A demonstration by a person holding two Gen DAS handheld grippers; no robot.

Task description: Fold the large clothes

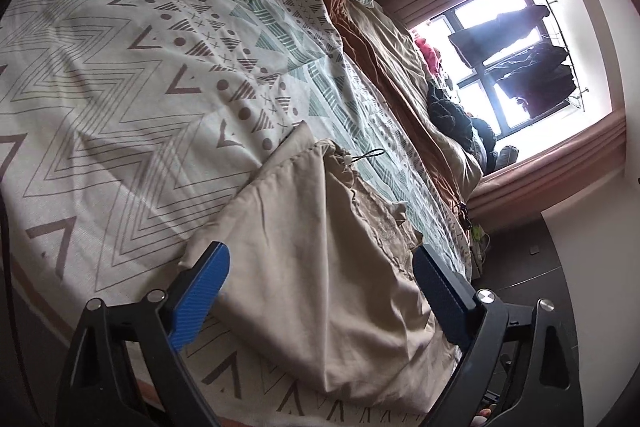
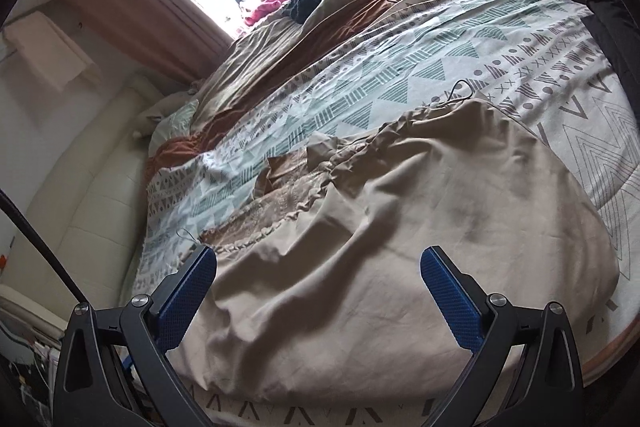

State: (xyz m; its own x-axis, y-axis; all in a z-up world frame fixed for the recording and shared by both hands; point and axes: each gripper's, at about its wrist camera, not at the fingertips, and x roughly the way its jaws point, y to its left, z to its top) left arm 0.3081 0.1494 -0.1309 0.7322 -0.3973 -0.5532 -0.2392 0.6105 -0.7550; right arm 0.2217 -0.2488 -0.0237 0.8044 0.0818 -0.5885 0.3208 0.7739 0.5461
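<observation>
Patterned bedspread [image 1: 120,75] | beige garment [image 1: 320,287] lying | left gripper [image 1: 320,267], right gripper [image 2: 318,267]: fingers wide apart, holding nothing | no legible writing

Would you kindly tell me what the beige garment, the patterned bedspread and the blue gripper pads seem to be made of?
Beige garment: thin matte woven cloth, likely cotton, going by its soft creases and gathered drawstring edge.
Patterned bedspread: matte woven fabric with a printed geometric pattern, slightly coarse in look.
Blue pads: probably moulded rubber or plastic, ribbed, with a dull sheen.

No readable text, label, brand or number appears anywhere.
</observation>
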